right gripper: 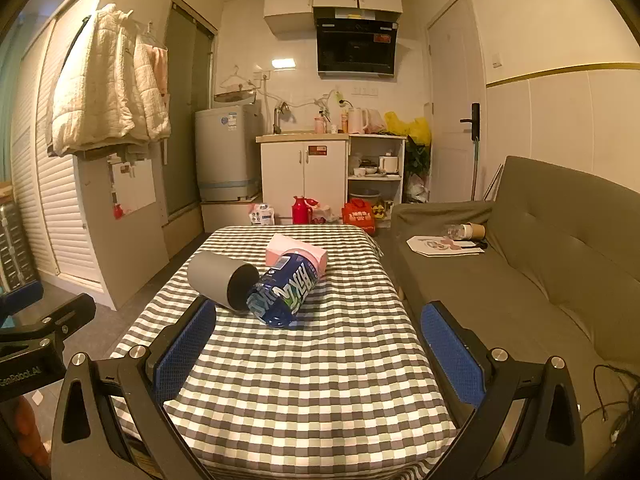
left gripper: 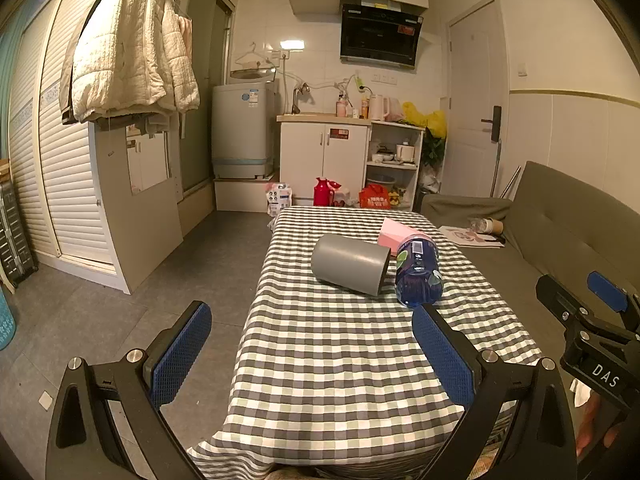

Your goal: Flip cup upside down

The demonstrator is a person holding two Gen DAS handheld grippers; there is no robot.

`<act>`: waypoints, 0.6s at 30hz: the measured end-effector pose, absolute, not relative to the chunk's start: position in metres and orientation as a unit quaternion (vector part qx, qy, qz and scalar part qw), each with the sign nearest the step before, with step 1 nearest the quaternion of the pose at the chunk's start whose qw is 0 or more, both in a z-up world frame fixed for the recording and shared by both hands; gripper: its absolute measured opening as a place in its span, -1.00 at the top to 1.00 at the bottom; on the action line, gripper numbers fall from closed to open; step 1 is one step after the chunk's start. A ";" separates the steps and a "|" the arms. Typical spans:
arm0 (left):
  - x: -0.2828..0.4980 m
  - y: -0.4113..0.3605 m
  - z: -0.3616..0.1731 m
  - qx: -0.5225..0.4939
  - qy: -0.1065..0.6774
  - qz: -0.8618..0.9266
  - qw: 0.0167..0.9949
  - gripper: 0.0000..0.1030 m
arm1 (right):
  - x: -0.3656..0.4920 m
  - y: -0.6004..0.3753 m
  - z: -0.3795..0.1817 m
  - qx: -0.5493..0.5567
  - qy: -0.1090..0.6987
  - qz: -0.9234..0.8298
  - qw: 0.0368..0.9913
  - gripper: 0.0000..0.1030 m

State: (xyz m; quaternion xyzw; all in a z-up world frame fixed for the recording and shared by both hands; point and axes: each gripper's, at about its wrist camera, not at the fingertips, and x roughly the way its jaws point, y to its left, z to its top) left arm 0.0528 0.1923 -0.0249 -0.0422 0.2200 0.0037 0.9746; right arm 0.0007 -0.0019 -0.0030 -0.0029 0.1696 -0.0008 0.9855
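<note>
A grey cup [left gripper: 349,262] lies on its side on the checked tablecloth [left gripper: 340,360], its open mouth turned right toward a blue bottle. In the right wrist view the cup [right gripper: 218,280] shows its dark inside. My left gripper [left gripper: 316,354] is open and empty, well short of the cup, near the table's front edge. My right gripper [right gripper: 318,354] is open and empty, also short of the cup; its left finger [right gripper: 188,344] sits just below the cup in the picture. The right gripper also shows at the right edge of the left wrist view [left gripper: 596,320].
A blue bottle [right gripper: 284,290] lies on its side against the cup's mouth. A pink box [right gripper: 298,256] sits behind it. A grey sofa [right gripper: 520,272] runs along the table's right side. Floor lies to the left of the table.
</note>
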 end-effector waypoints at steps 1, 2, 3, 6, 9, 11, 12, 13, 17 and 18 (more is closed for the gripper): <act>0.053 0.192 -0.024 -0.042 0.220 0.004 0.975 -1.00 | 0.002 -0.001 -0.005 -0.003 0.170 -0.001 0.985 -0.99; 0.053 0.192 -0.025 -0.042 0.220 0.004 0.975 -1.00 | 0.003 -0.001 -0.008 -0.003 0.170 -0.002 0.985 -0.99; 0.052 0.193 -0.024 -0.042 0.220 0.004 0.975 -1.00 | 0.003 0.000 -0.008 -0.003 0.170 -0.002 0.985 -0.99; 0.052 0.193 -0.024 -0.042 0.220 0.004 0.975 -1.00 | 0.003 -0.002 -0.008 -0.002 0.171 -0.002 0.985 -0.99; 0.053 0.192 -0.025 -0.042 0.220 0.004 0.975 -1.00 | 0.004 -0.002 -0.008 -0.002 0.171 -0.002 0.985 -0.99; 0.052 0.193 -0.024 -0.042 0.220 0.004 0.975 -1.00 | 0.004 -0.002 -0.009 -0.001 0.171 -0.002 0.985 -0.99; 0.052 0.193 -0.024 -0.042 0.219 0.004 0.975 -1.00 | 0.004 -0.002 -0.009 -0.001 0.172 -0.001 0.985 -0.99; 0.052 0.193 -0.025 -0.042 0.220 0.004 0.975 -1.00 | 0.004 -0.002 -0.008 -0.001 0.172 -0.002 0.985 -0.99; 0.052 0.193 -0.025 -0.042 0.219 0.004 0.975 -1.00 | 0.007 -0.003 -0.011 -0.001 0.172 -0.002 0.985 -0.99; 0.053 0.192 -0.025 -0.042 0.220 0.004 0.975 -1.00 | 0.007 -0.003 -0.010 -0.001 0.173 -0.002 0.985 -0.99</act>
